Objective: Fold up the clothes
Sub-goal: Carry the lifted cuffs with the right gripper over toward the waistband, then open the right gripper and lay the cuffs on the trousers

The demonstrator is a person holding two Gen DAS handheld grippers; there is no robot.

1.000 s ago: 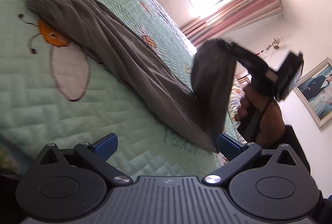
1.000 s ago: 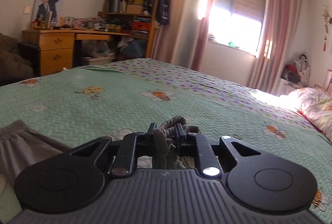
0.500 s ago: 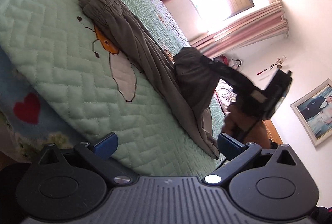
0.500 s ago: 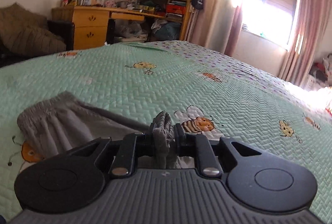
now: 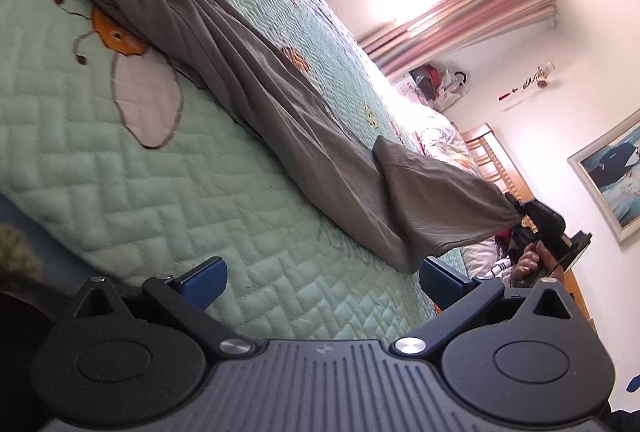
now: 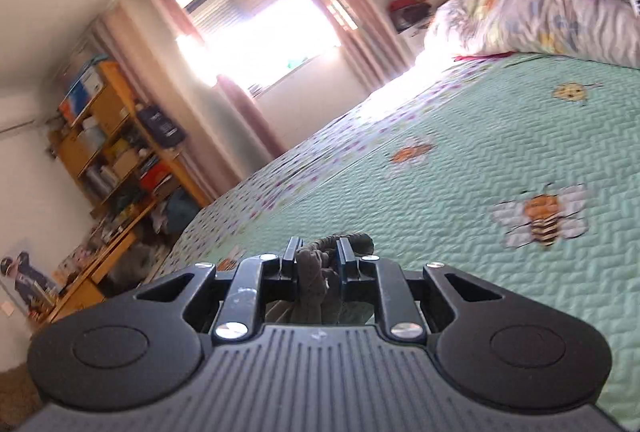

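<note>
The right gripper clamps the grey trousers' hem beyond the bed's edge; the left gripper gapes empty nearby

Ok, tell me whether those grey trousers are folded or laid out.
Mostly laid out. The grey trousers stretch lengthwise across the green bedspread; only the hem end is lifted, pinched in the right gripper.
</note>
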